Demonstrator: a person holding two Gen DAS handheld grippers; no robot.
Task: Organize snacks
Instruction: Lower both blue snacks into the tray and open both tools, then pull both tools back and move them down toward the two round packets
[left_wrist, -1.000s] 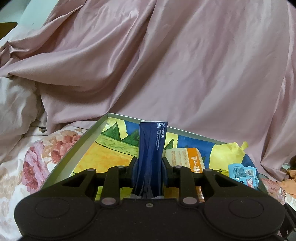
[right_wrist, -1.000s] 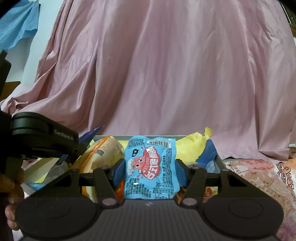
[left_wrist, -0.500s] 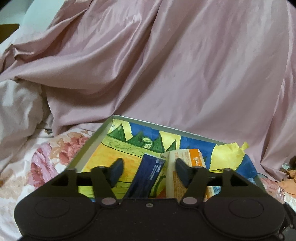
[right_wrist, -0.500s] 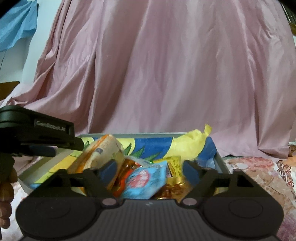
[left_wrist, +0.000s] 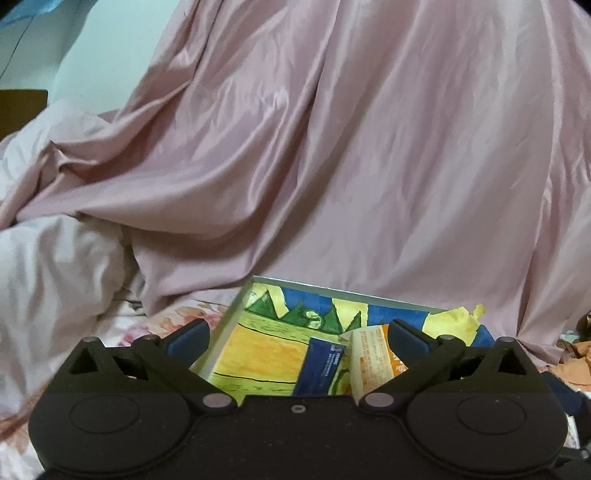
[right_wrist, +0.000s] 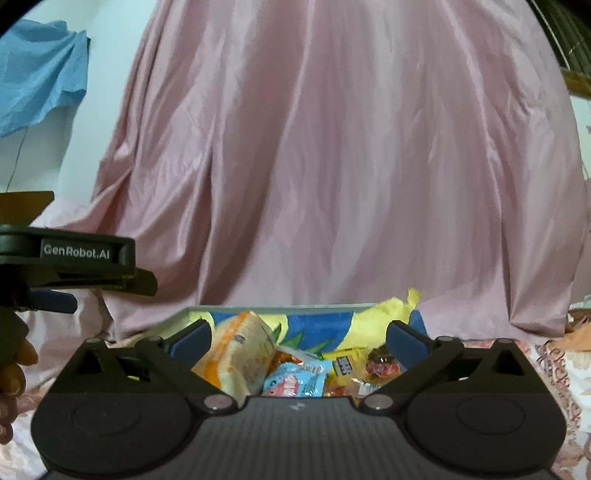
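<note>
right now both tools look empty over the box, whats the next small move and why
Probably draw both tools back from the box. The left tool and right tool are open and hold nothing; the dark blue packet and light blue packet lie inside it already.

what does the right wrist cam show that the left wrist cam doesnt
Only the right wrist view shows the light blue snack packet, the small red and yellow candies, the blue cloth on the wall and the left claw's body seen from the side. Only the left wrist view shows the dark blue packet lying on the painted box floor, and the white bedding. Both show the painted box, the orange and white packet, the pink drape, and an open, empty claw: left, right.
</note>
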